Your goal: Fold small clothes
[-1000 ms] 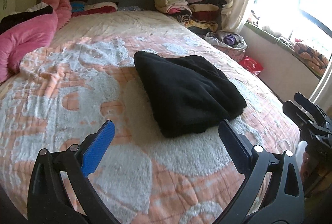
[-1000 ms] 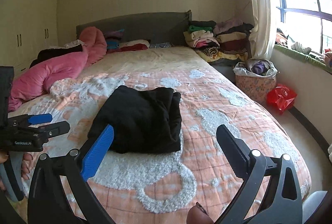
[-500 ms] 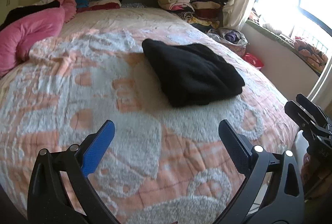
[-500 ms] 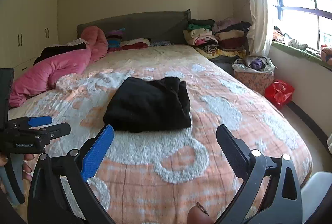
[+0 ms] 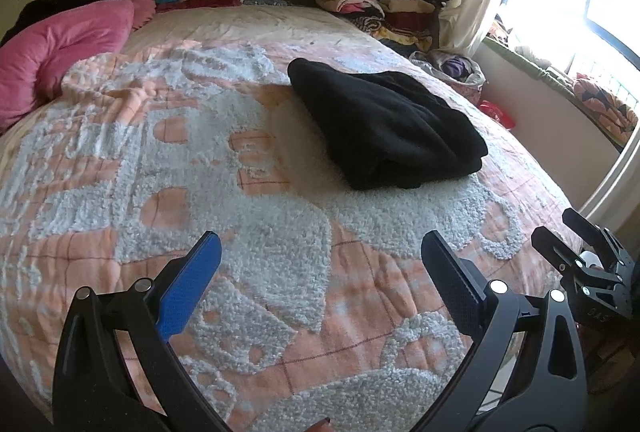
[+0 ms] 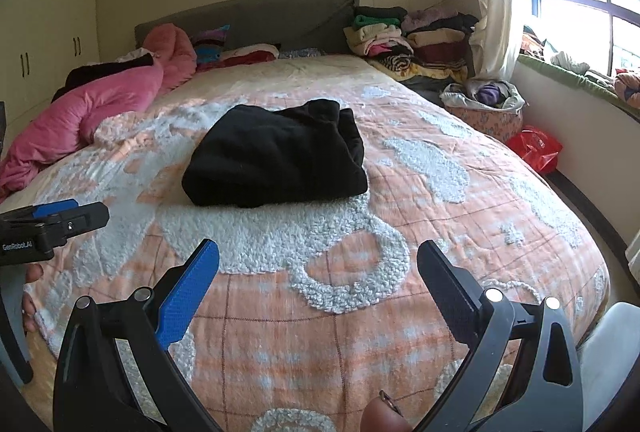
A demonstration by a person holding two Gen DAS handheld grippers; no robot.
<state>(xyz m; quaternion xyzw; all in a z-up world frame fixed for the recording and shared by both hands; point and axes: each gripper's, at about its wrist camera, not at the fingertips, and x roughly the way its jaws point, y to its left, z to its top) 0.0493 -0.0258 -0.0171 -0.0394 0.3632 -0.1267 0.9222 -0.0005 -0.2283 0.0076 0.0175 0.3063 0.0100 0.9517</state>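
Nearest: my left gripper [image 5: 320, 252] stands with jaws spread wide and nothing between them, above the foot of the peach quilted bedspread with fuzzy white patches [image 5: 248, 216]. My right gripper [image 6: 318, 260] is the same: fully apart, empty, also over the near edge.

Middle: the black fleece garment [image 6: 276, 160] lies mid-bed in a compact folded bundle, layers stacked, well apart from both grippers. I judge this piece done; neither tool touches it.

Far: a stack of folded mixed-colour clothes [image 6: 400, 36] sits by the grey headboard, and a floral fabric basket of loose clothing [image 6: 484, 104] stands on the floor beside the bed. Whether those are further pieces to fold, I cannot tell.
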